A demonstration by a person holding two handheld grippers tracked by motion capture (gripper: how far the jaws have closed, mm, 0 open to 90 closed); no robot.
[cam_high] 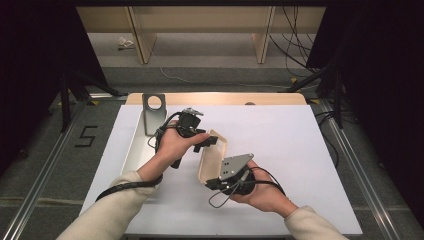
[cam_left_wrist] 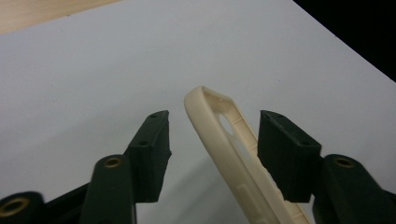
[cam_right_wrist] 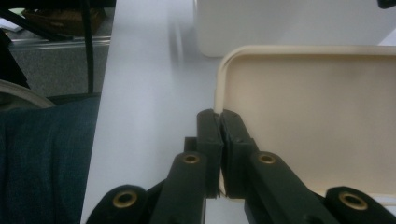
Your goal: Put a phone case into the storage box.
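A cream phone case (cam_high: 212, 157) stands on its long edge, lifted over the white table (cam_high: 300, 165). My right gripper (cam_high: 209, 183) is shut on its near rim; in the right gripper view the black pads (cam_right_wrist: 220, 122) pinch the rim of the case (cam_right_wrist: 317, 112) at its corner. My left gripper (cam_high: 210, 140) straddles the far end of the case. In the left gripper view the case's rim (cam_left_wrist: 245, 179) runs between the jaws of the left gripper (cam_left_wrist: 214, 126), close to the right pad (cam_left_wrist: 285, 149), with a clear gap to the left pad (cam_left_wrist: 152, 149).
A shallow pale tray (cam_high: 134, 150) lies along the table's left side, with a grey metal plate with a round hole (cam_high: 153, 112) upright at its far end. The table's edges drop to a grey floor. The person's blue-clad leg (cam_right_wrist: 42, 158) is below the near edge.
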